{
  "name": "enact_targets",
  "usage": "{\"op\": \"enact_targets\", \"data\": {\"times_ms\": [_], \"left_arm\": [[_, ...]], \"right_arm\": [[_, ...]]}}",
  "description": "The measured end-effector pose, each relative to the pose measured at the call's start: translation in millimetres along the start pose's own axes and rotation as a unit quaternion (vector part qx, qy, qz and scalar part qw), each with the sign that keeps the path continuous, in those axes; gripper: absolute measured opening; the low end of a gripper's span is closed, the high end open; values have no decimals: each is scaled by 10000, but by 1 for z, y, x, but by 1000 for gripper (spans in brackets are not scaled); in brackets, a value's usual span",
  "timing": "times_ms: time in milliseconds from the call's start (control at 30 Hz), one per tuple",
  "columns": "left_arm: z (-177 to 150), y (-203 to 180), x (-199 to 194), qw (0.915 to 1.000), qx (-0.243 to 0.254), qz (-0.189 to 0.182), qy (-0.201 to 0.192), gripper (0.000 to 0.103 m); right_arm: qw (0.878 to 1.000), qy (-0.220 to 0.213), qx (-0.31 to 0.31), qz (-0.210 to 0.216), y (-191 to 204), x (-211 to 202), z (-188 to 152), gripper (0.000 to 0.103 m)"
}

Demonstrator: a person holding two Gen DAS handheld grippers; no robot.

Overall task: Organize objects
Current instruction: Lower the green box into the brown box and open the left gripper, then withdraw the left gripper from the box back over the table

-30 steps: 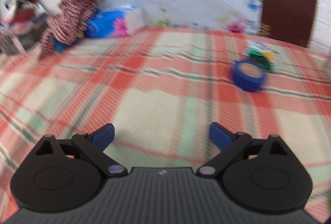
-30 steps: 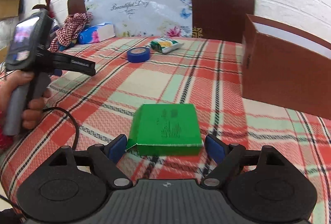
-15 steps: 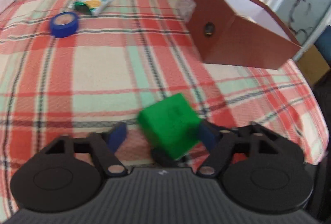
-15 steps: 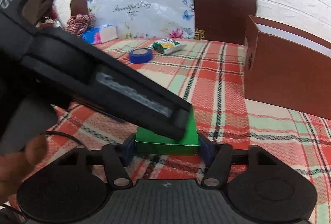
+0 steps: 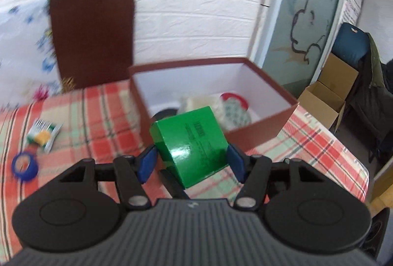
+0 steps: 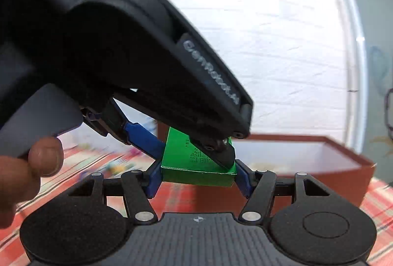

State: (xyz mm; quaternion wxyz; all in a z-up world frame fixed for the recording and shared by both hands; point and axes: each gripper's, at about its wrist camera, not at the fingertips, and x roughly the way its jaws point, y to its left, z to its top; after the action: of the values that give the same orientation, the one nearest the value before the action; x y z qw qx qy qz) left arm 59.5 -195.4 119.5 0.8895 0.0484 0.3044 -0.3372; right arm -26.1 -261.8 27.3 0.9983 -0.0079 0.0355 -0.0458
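Your green box (image 5: 190, 143) is off the plaid bedspread (image 5: 307, 143) now and up in the air, where a second ago it lies flat between your right gripper's (image 6: 197, 178) spread fingers. Both sets of jaws have just been closing, and now your left gripper (image 5: 189, 162) and your right one each clamp the box from a different side. The left view swings off the blue tape roll (image 5: 24, 164) to the open brown box (image 5: 258, 133), now right behind your load.

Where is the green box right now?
The green box is up off the bed, pinched by both the left gripper and the right gripper, just in front of the open brown box.
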Motion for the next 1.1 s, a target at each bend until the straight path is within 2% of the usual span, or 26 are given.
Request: {"op": "enact_targets", "data": {"times_ms": [100,133,167,233,300,333,433,533,600,867,1100], "left_arm": [[25,-22,30,9992,349,176,-53,69],[32,-28,42,9982,472,354,-56,76],[39,-33,55,9965,603,572,-44,83],[49,-36,78,9900,815,1146,-63,84],[55,-30,96,9832,793,1638,117,84],[57,-22,100,9836,626,1679,220,84],[52,-6,97,9871,237,1561,274,91],[43,-6,92,9848,242,1701,269,91],[40,-9,88,9845,296,1716,214,91],[20,-22,55,9812,491,1860,149,91],[-3,-8,34,9836,227,1770,278,92]], "right_arm": [[9994,-57,201,-281,-27,27,7,61],[9991,-21,240,-345,-34,40,9,61],[9989,51,220,-422,-40,56,10,63],[9974,280,104,-661,-49,90,9,70],[9952,429,308,-822,-63,111,1,74],[9942,483,330,-898,-67,115,-4,73],[9961,188,215,-832,-66,106,-10,76],[9975,91,223,-665,-63,101,-11,75],[9971,30,193,-742,-60,95,-10,80],[9966,-283,-24,-776,-41,52,-11,80],[9984,-75,-84,-550,-41,37,-15,79]]}}
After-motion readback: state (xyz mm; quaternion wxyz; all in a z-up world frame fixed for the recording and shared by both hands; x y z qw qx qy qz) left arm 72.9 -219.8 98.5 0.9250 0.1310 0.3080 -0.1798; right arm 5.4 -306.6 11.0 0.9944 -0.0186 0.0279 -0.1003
